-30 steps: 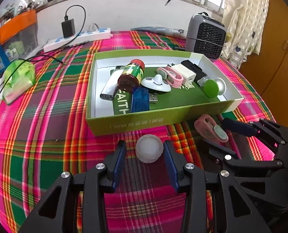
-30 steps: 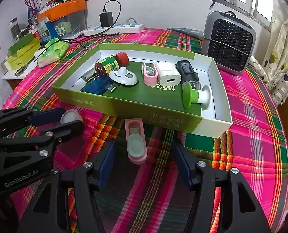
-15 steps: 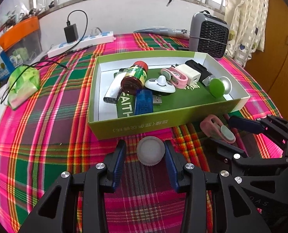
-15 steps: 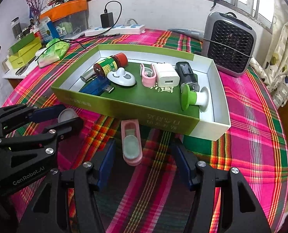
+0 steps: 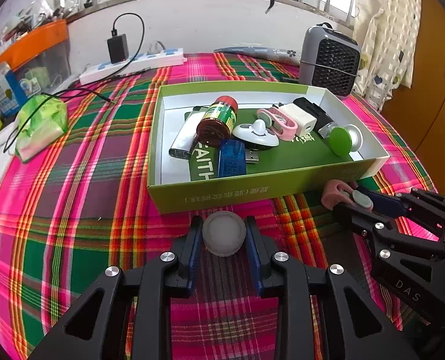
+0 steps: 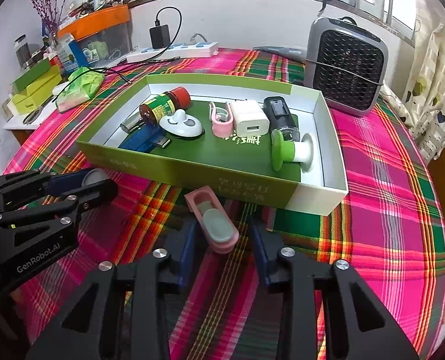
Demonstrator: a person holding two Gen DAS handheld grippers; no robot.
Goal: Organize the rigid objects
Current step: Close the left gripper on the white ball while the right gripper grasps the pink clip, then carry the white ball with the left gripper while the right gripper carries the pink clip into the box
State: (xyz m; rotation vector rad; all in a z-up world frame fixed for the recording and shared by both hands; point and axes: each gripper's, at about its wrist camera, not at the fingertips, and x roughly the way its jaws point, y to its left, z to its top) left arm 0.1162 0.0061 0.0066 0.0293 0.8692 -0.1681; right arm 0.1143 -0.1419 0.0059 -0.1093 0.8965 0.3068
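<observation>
A round white cap [image 5: 224, 232] lies on the plaid cloth just in front of the green box [image 5: 222, 195]. My left gripper [image 5: 222, 235] is closing its jaws, and both blue pads touch the cap's sides. A pink clip [image 6: 215, 225] with a grey-green insert lies slanted before the box's front wall [image 6: 177, 171]. Around it my right gripper [image 6: 222, 237] is closing its jaws, with the pads against the clip. In the left wrist view the right gripper [image 5: 357, 207] holds the clip at the far right. The right wrist view shows the left gripper [image 6: 84, 183] and the cap [image 6: 92, 177] at the left.
The box holds a brown bottle [image 5: 218, 120], a blue USB stick [image 5: 231, 159], a white charger [image 6: 249, 117], a second pink clip [image 6: 221, 120] and a green-topped knob [image 6: 285, 151]. A grey heater [image 6: 345, 63] stands behind it. A power strip [image 5: 132, 66] and a green bag [image 5: 39, 123] lie at the left.
Both grippers' jaws have closed in from wide apart: the left onto the white cap, the right onto the pink clip, which has turned slantwise. Neither hand has shifted.
</observation>
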